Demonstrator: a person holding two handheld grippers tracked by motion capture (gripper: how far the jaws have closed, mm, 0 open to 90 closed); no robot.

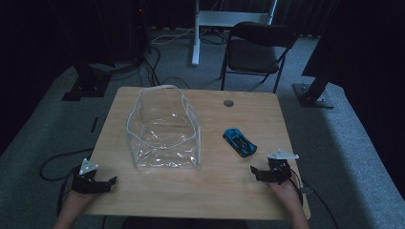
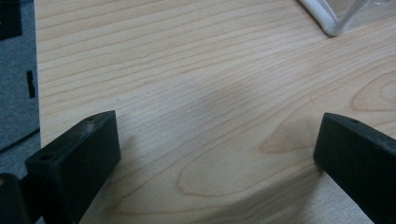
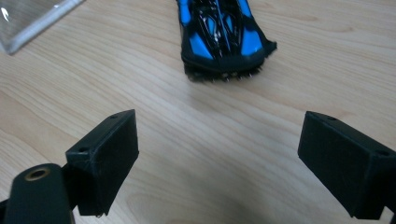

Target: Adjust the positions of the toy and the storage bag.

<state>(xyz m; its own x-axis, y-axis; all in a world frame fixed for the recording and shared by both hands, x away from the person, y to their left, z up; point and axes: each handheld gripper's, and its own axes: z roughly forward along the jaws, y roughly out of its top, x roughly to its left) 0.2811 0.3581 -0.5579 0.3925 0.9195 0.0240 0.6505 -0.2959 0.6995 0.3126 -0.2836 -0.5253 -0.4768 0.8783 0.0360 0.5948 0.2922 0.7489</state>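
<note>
Black fingers of the left gripper [image 1: 106, 183] stand wide apart over the near left corner of the light wooden tabletop [image 1: 215, 191], holding nothing. The right gripper [image 1: 260, 172] sits at the near right edge, its fingers [image 3: 105, 158] equally wide apart and empty. Just beyond the right gripper, the small blue and black toy car [image 1: 239, 141] rests on the tabletop, its tail end toward the fingers. Farther left, the clear plastic zip pouch [image 1: 162, 129] stands open, well apart from the car. A black folding chair [image 1: 255, 50] stands behind the tabletop.
</note>
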